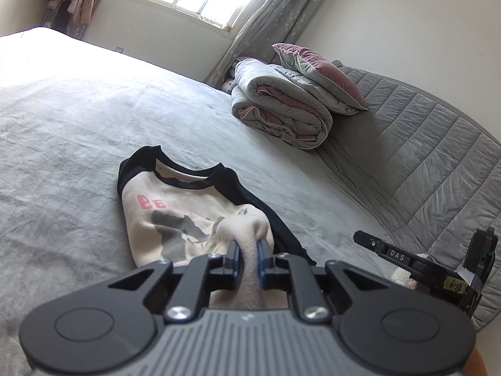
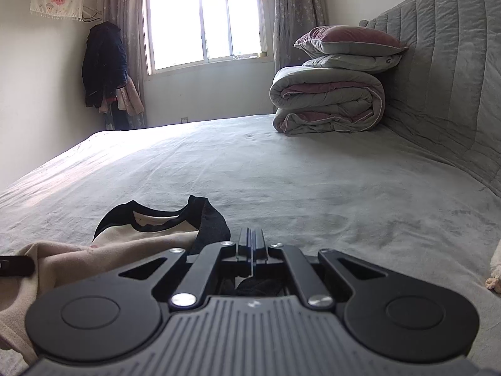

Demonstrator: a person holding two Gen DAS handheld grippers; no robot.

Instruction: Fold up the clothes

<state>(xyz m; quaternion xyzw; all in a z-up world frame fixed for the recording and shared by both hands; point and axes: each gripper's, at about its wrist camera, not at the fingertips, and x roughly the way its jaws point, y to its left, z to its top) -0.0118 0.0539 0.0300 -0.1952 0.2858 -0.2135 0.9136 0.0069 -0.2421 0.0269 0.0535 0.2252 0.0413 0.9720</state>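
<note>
While sweatshirt (image 1: pixel 175 213) lies on bed (image 1: pixel 78 125) | left hand-held gripper (image 1: pixel 249 258) pinches its cream hem | right hand-held gripper (image 2: pixel 252 247) closed, contents unclear

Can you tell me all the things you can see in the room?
shirt: one, cream with black sleeves and collar, lying on the bed.
bed: one, grey cover.
headboard: one, grey, quilted, at the right.
folded quilt: one, grey and pink, by the headboard.
pillows: two, grey and pink, stacked on the quilt.
window: one, bright, far wall.
curtains: grey, both sides of the window.
hanging clothes: dark and pink, far left corner.
left gripper: black, shut on cream shirt cloth.
right gripper: black, fingers together, dark cloth behind them.
</note>
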